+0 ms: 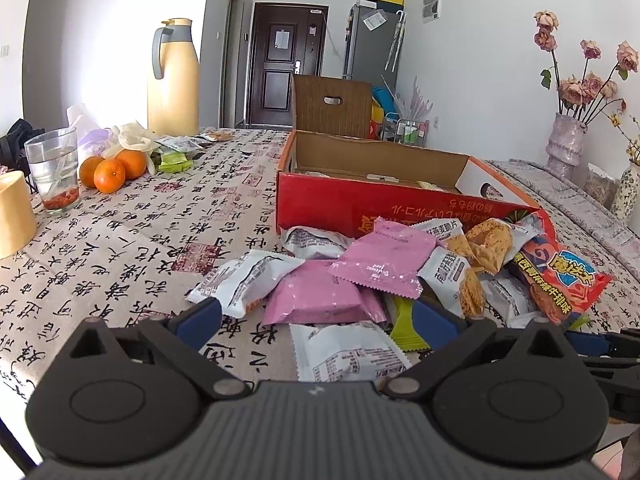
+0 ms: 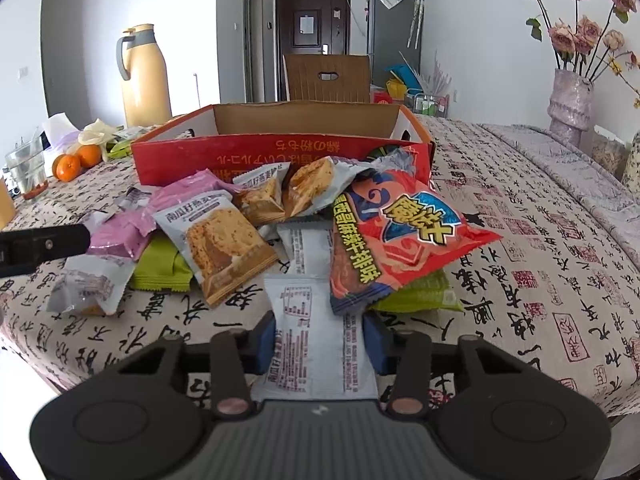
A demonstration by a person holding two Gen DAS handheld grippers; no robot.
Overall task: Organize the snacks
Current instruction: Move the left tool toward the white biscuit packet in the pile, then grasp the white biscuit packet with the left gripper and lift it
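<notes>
A pile of snack packets lies on the tablecloth in front of an open red cardboard box (image 1: 360, 204) (image 2: 256, 160). The pile holds pink packets (image 1: 384, 264) (image 2: 120, 232), grey-white packets (image 1: 248, 280), a green packet (image 2: 160, 268) and a big red chip bag (image 1: 564, 284) (image 2: 400, 240). My left gripper (image 1: 316, 316) is open, its blue pads either side of the near pink and white packets. My right gripper (image 2: 320, 340) is shut on a white packet (image 2: 316, 332) at the pile's near edge.
A yellow thermos (image 1: 174, 76), oranges (image 1: 110, 172), a glass (image 1: 54, 168) and other wrappers stand at the far left. A vase of dried roses (image 1: 566, 140) stands at the right. A wooden chair (image 1: 332, 104) is behind the box. The left gripper's finger shows in the right wrist view (image 2: 44, 244).
</notes>
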